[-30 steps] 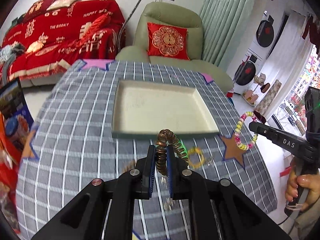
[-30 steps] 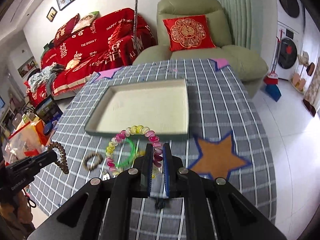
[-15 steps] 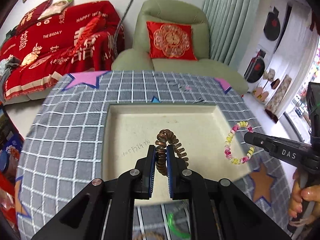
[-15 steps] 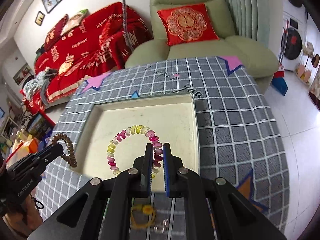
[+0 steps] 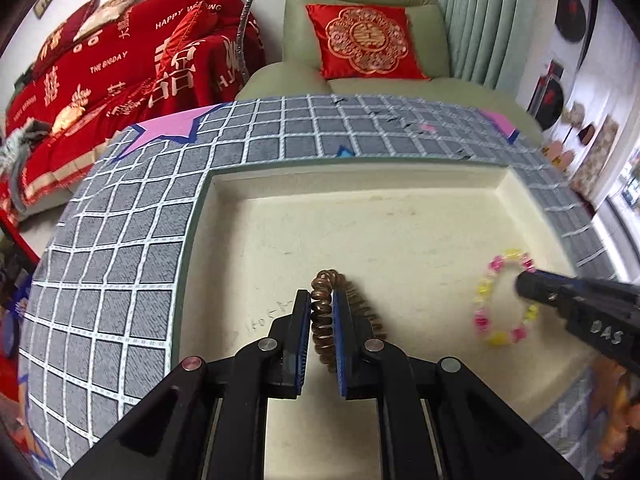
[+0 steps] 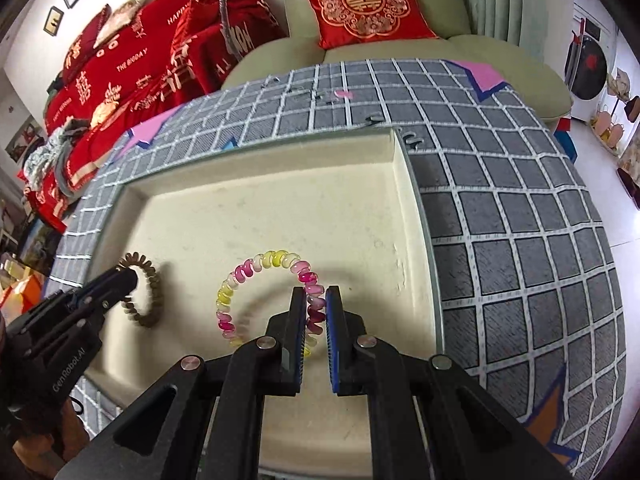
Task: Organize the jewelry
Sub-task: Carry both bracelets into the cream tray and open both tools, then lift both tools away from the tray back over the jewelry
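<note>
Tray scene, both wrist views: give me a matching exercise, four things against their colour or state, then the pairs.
Things:
1. brown coil bracelet
2. pink and yellow bead bracelet
3. tray
4. cushion

States:
A. red with gold pattern, on the armchair
B. clamped in the right gripper
C. cream, on the checked cloth
D. clamped in the left gripper

Pairs: 1-D, 2-B, 3-C, 4-A

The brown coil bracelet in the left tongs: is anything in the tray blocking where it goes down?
Nothing visible. The brown coil bracelet hangs over bare floor of the tray; the pink-and-yellow bracelet, held by the right tongs, is well aside.
</note>
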Demonstrator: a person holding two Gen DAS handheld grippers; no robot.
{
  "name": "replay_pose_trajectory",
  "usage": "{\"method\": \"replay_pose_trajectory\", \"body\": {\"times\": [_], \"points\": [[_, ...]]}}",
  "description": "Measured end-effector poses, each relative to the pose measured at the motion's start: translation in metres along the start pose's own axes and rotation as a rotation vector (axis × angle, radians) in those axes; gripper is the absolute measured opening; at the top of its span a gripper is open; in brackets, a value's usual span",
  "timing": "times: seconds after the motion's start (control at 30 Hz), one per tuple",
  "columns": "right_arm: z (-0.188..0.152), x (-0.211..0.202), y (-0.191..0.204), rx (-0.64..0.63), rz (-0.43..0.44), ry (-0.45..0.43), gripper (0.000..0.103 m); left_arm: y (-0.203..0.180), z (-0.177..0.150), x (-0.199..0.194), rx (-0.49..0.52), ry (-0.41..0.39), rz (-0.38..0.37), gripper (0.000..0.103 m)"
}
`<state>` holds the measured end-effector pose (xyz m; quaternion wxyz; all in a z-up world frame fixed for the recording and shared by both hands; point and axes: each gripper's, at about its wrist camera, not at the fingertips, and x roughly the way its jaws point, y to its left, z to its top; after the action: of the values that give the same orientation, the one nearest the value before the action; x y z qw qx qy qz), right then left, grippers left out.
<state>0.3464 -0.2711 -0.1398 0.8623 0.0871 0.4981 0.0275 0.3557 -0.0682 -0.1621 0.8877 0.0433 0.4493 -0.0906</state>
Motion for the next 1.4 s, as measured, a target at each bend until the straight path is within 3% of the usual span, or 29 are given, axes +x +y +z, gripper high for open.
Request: {"method": "replay_pose_trajectory", "body": {"times": [0.27, 0.33, 0.37, 0.4, 0.57, 0.6, 0.63, 0.67, 0.73, 1.03, 1.17, 1.33, 1.4], "points": [[-0.002, 0.004, 0.004, -0.031, -0.037, -0.013, 0.013, -0.004, -0.004, 0.007, 0.050, -0.001, 0.060, 0.023], [-0.001, 0.003, 0.005, -0.024, -0.029, -0.014, 0.033, -0.005, -0.004, 0.005, 0.049, -0.003, 0.063, 0.023], [-0.001, 0.001, 0.006, -0.027, -0.030, -0.023, 0.055, -0.006, -0.004, 0.005, 0.051, -0.004, 0.065, 0.023], [-0.001, -0.002, 0.007, -0.028, -0.030, -0.035, 0.066, -0.006, -0.004, 0.004, 0.053, -0.004, 0.068, 0.023], [0.005, -0.030, 0.005, 0.006, 0.014, -0.102, 0.066, -0.004, -0.002, -0.002, 0.041, -0.016, 0.067, 0.023], [0.006, -0.035, 0.005, 0.014, 0.022, -0.112, 0.066, -0.003, -0.001, -0.006, 0.029, -0.028, 0.061, 0.032], [0.006, -0.042, 0.003, 0.021, 0.034, -0.123, 0.066, -0.001, 0.000, -0.011, 0.017, -0.041, 0.055, 0.082], [0.006, -0.049, 0.001, 0.031, 0.042, -0.134, 0.066, 0.001, 0.001, -0.020, -0.009, -0.067, 0.049, 0.103], [0.004, -0.060, -0.001, 0.042, 0.048, -0.147, 0.066, 0.005, 0.000, -0.036, -0.034, -0.133, 0.048, 0.103], [-0.025, -0.106, 0.000, 0.063, 0.105, -0.174, 0.067, -0.006, -0.024, -0.101, 0.037, -0.224, 0.041, 0.103], [-0.049, -0.125, 0.004, 0.064, 0.138, -0.174, 0.076, 0.000, -0.049, -0.132, 0.030, -0.223, 0.011, 0.103], [-0.078, -0.145, 0.011, 0.066, 0.164, -0.183, 0.077, 0.010, -0.082, -0.159, -0.016, -0.195, -0.007, 0.103], [-0.090, -0.152, 0.013, 0.068, 0.171, -0.182, 0.082, 0.015, -0.095, -0.168, -0.031, -0.196, -0.001, 0.103]]}}
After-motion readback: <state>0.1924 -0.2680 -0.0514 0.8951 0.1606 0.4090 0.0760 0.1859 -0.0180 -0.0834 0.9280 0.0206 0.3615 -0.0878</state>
